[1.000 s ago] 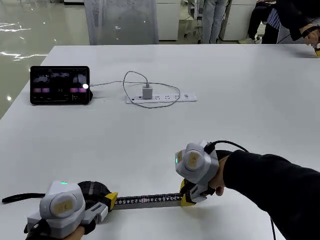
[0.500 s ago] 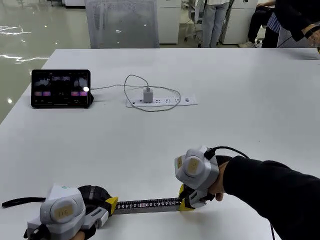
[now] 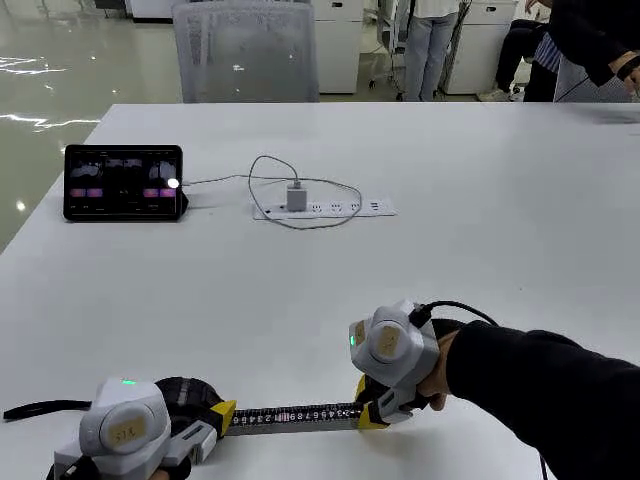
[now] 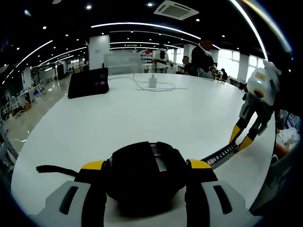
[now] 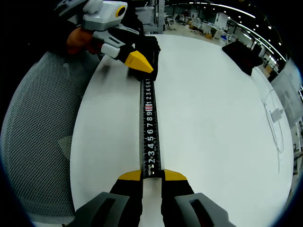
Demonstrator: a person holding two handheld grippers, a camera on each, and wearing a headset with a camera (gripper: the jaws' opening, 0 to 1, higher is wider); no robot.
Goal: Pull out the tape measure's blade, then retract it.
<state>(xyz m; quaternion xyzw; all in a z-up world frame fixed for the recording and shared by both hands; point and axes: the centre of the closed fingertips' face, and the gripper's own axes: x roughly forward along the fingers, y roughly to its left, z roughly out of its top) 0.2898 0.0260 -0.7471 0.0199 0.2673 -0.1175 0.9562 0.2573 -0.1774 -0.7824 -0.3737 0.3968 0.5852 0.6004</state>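
Observation:
The black tape measure case lies at the table's near left edge, and my left gripper is shut on it. In the left gripper view the case sits squeezed between the yellow-tipped jaws. Its blade lies flat on the table, pulled out to the right. My right gripper is shut on the blade's end. In the right gripper view the blade runs from the shut right gripper up to the case. A black strap trails left from the case.
A tablet stands at the far left of the white table. A power strip with a charger and looped white cable lies mid-table. A chair stands behind the far edge, with people at the back right.
The head view has tilted a little, so the whole scene sits lower. Both grippers keep their holds, and the pulled-out blade looks about the same length.

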